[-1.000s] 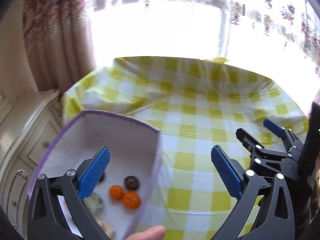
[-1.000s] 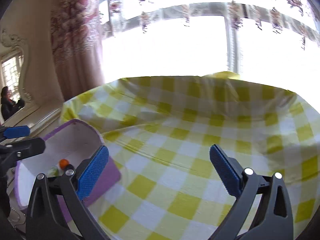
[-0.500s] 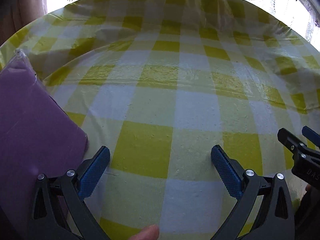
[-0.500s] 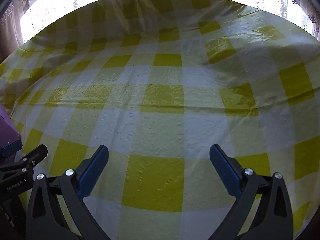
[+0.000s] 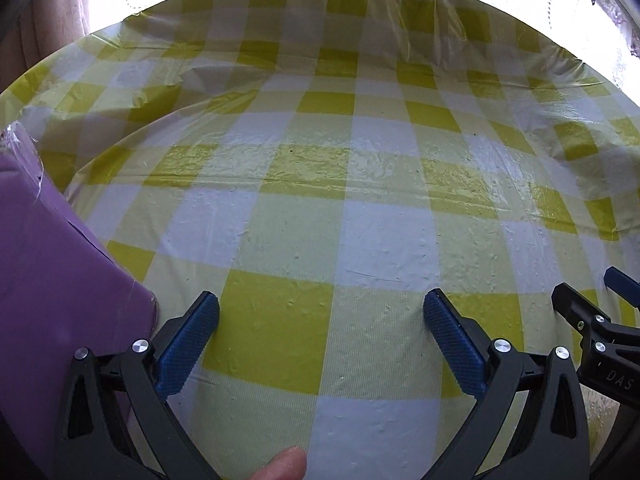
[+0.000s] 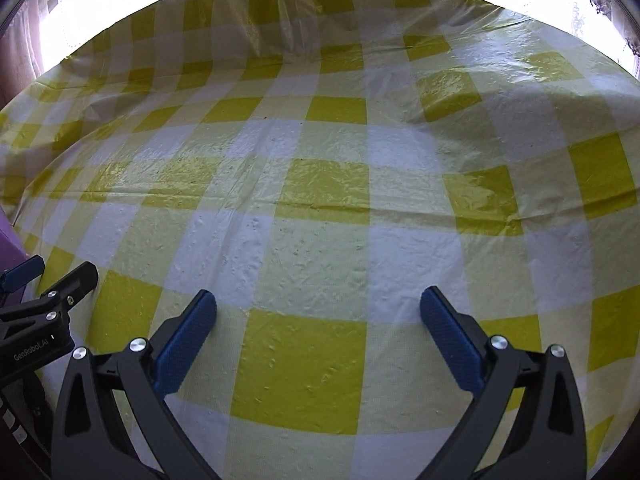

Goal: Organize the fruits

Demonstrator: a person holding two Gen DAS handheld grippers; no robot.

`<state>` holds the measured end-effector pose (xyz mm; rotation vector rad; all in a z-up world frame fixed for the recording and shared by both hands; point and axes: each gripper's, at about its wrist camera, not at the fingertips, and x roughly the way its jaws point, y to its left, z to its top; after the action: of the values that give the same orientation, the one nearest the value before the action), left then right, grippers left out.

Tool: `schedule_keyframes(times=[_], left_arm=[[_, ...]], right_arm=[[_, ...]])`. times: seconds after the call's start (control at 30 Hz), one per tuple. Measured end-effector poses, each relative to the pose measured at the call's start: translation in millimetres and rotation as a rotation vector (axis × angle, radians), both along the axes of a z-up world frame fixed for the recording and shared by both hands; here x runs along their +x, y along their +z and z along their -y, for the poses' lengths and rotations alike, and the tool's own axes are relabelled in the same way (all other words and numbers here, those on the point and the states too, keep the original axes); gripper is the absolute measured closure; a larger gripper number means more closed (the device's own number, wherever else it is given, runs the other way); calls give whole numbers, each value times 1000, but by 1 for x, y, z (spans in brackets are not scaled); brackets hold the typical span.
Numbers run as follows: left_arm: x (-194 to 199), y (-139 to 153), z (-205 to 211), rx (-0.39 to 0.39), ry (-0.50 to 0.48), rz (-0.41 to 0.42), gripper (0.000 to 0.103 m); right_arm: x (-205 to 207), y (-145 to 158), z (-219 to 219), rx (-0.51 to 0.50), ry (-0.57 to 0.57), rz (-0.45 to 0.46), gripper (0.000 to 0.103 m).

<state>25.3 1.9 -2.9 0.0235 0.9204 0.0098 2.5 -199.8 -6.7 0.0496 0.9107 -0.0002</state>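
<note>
The purple box (image 5: 60,300) sits just left of the left tool (image 5: 320,336), the nearer one; both it and the right tool (image 6: 318,334) are spread, empty, over the checked surface (image 5: 340,208); no fruit shows

A: What differs from a second ago?

B: Both cameras have tipped down onto the yellow-and-white checked plastic tablecloth (image 5: 320,208); the window and curtains have slid to a thin strip at twelve o'clock.

A: And the purple-walled box (image 5: 60,280)?

B: Its white inside and the small fruits in it have gone from sight; only the outer wall shows at nine o'clock in the left view; since half a second ago the cloth's far edge has dropped slightly.
</note>
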Motion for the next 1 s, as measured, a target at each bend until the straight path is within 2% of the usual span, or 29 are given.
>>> schedule_keyframes(times=[1.0], left_arm=[[1,0,5,5,-34,-3,4]], right_arm=[[0,0,0,1,0,-2,1]])
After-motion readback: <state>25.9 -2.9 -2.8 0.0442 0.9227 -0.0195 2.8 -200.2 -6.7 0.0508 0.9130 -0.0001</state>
